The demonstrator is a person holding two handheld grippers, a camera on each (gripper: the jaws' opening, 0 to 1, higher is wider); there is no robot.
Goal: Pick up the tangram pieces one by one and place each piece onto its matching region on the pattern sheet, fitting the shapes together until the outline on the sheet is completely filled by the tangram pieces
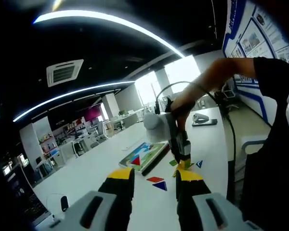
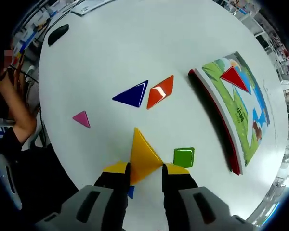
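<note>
right gripper (image 2: 145,169) clamps yellow triangle (image 2: 142,155) (green square (image 2: 184,157) beside) | left gripper (image 1: 155,177) wide

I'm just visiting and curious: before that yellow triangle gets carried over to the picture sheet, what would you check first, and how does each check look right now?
1. Right gripper closed on the yellow triangle: ok.
2. Triangle lifted off the white table: cannot tell.
3. Way to the pattern sheet clear of the green square: not ok, it lies close beside.
4. Red triangle already on the sheet: ok.
5. Left gripper open and away: ok.
</note>
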